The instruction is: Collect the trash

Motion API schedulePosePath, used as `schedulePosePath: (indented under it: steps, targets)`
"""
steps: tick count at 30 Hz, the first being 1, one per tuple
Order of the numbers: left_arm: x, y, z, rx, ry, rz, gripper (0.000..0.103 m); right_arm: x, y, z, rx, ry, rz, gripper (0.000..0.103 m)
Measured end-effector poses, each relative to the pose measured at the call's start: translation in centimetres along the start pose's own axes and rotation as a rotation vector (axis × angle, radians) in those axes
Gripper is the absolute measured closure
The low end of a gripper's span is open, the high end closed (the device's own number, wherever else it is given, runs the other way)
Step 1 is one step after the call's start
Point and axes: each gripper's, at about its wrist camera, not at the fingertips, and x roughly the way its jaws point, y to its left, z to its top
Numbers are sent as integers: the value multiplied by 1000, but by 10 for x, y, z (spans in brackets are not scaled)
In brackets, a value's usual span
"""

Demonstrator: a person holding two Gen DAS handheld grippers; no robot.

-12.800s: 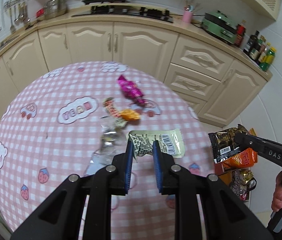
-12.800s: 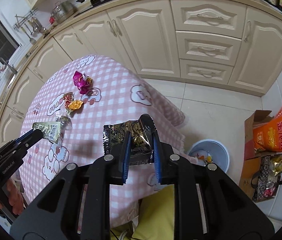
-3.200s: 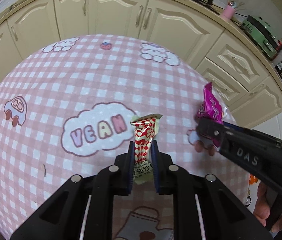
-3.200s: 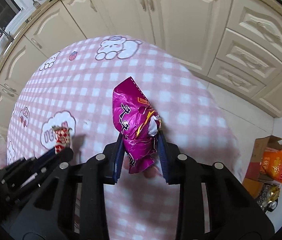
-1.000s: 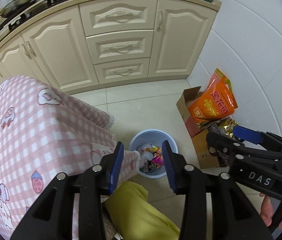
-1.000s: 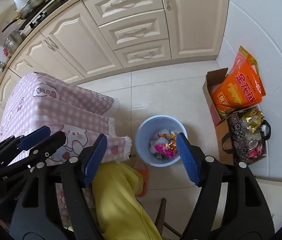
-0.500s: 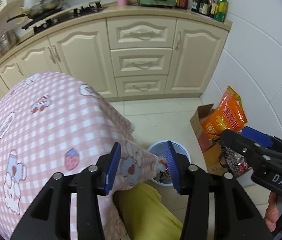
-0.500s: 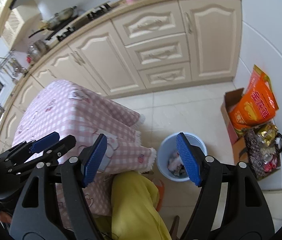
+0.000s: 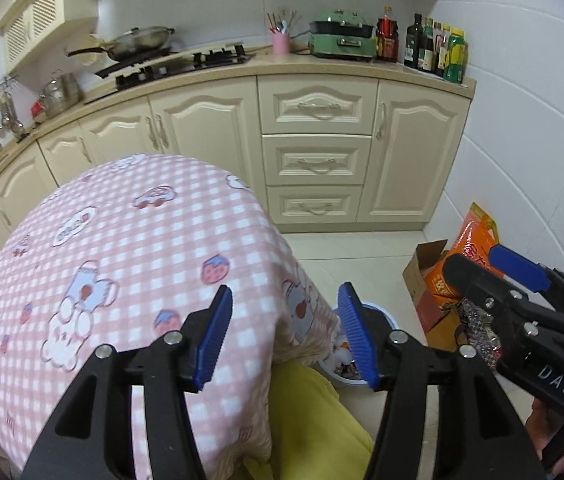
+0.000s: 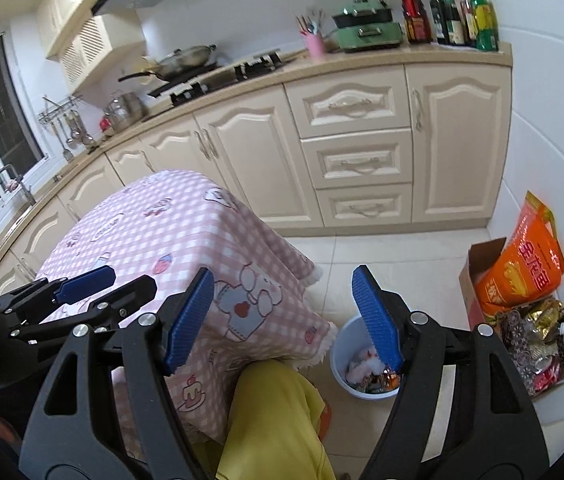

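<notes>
Since a second ago both my grippers have lifted away from the bin, so the view that looked nearly straight down into it now takes in the whole kitchen, and the pink wrapper and the red-and-white one I carried earlier are gone from my fingers.

Taking the bin as the landmark, the cream cabinets [image 10: 354,148] run along the wall well beyond it, with the wok [image 10: 185,58] and bottles [image 10: 462,20] on top. The tabletop [image 9: 129,248], under its pink checked cloth, stands just to the left of the bin, and the cloth's fringed corner hangs over part of the bin's rim in the left wrist view. To the right of the bin, against the white tiled wall, a cardboard box [image 10: 478,276] holds an orange bag [image 10: 530,268]. Nearer me than the bin is my leg in yellow trousers [image 10: 277,412].

The blue bin [image 10: 342,364] stands on the floor tiles, and the collected trash [image 10: 370,376], a heap of bright wrappers, lies inside it.

My left gripper [image 9: 286,336] is released: its blue fingers [image 9: 213,336] are spreading apart with nothing between them. My right gripper [image 10: 282,320] is also released, its fingers [image 10: 378,320] spread wide and bare, framing the cloth's corner and the bin.
</notes>
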Motion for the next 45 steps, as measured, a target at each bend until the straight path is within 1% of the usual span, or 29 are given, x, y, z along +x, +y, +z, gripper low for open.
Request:
schedulePosePath:
  steps: [3,5,9,13,16,18,21,30,37,45]
  targets:
    - [-19,3,-11,-4,-45,28,46,-13,8,-9,-21,-32,4,32]
    - [-32,6,-18,-18,-83,61,45,-20,11,-12,-23,-48,11,32]
    - [-55,9,-29,-48,-141,92,43,-35,19,-19,-48,-73,19,32]
    - [-74,7,-38,-60,-178,99,40,-44,27,-26,-65,-77,39,32]
    - [-87,9,-44,-82,-215,114,38,-55,32,-30,-71,-94,42,32]
    - [-93,9,-45,-88,-231,111,34,-61,34,-32,-75,-106,47,32]
    - [-102,9,-51,-95,-257,115,31,-71,39,-34,-86,-134,47,32]
    - [-123,16,-60,-133,-306,121,23,-90,47,-43,-99,-184,38,32]
    - [-135,21,-67,-154,-330,120,19,-103,56,-47,-133,-219,35,32]
    - [-143,26,-75,-177,-346,125,17,-109,63,-52,-158,-226,30,32]
